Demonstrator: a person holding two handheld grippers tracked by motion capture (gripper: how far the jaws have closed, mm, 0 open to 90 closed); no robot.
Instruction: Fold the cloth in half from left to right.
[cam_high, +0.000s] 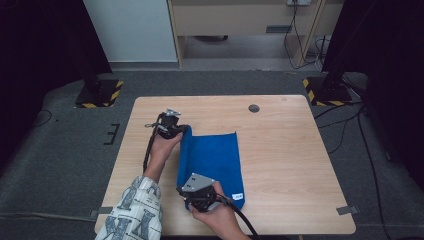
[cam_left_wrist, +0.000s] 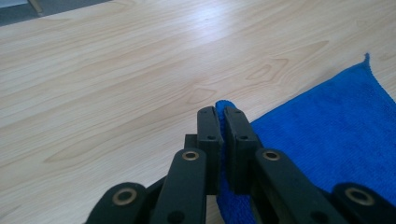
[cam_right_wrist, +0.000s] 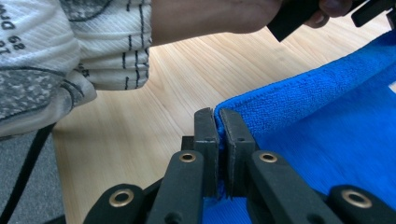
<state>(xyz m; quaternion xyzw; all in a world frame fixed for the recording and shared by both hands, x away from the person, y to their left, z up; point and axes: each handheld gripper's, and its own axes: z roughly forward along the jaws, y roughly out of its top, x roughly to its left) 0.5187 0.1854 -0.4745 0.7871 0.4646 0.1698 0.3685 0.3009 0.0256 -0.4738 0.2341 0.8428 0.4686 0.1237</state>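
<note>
A blue cloth lies near the middle of the desk, its left edge lifted off the wood and curled upward. A small white tag shows at its near right corner; what is printed on it is too small to read. The left tongs are clenched on the cloth's far left corner, and a little blue fabric peeks out between the tips. The right tongs are clenched on the near left corner; in the high view that corner is hidden under the right hand and the grey plate. The left hand covers most of its tool there. A patterned sleeve is cut off at the bottom edge.
</note>
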